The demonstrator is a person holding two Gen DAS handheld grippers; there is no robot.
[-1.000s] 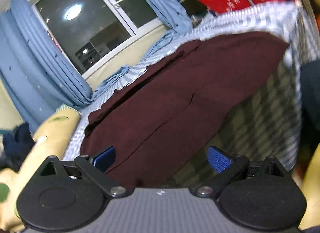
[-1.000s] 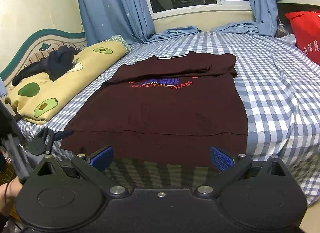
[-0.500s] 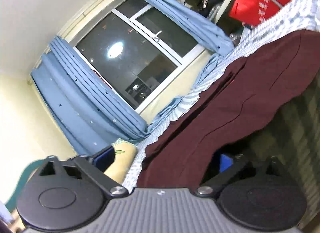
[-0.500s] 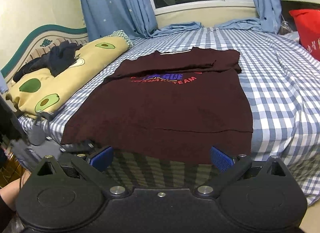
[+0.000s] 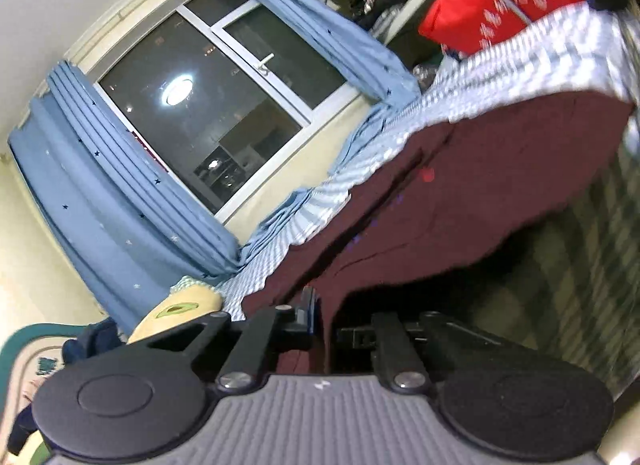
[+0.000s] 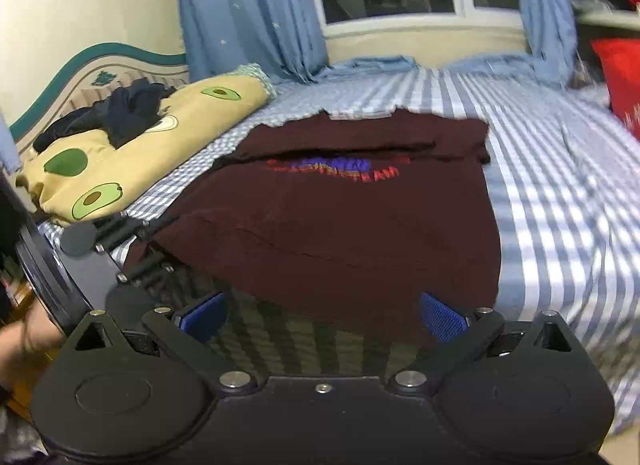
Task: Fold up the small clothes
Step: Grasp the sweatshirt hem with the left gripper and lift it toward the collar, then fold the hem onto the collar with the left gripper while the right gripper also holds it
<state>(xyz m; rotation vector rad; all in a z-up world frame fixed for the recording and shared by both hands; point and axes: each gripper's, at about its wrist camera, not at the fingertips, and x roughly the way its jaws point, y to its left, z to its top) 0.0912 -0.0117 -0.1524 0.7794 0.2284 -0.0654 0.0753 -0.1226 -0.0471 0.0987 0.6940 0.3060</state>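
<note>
A maroon T-shirt (image 6: 344,225) with a red and blue print lies flat on the checked bed (image 6: 560,205), sleeves folded in, hem hanging over the near edge. My left gripper (image 5: 325,323) is shut on the shirt's lower left hem corner (image 5: 320,305); the shirt (image 5: 460,201) stretches away from it. The left gripper also shows in the right wrist view (image 6: 132,261) at that corner. My right gripper (image 6: 320,315) is open, just below the hem's middle, holding nothing.
A yellow avocado-print quilt (image 6: 132,157) with dark clothes (image 6: 120,113) on it lies left of the shirt. Blue curtains (image 6: 248,13) and a window stand behind the bed. A red bag (image 6: 620,77) sits at the right. A hand (image 6: 24,345) is at lower left.
My left gripper has closed on the shirt's left hem corner; it was open a second ago. My right gripper has moved closer to the hem and stays open.
</note>
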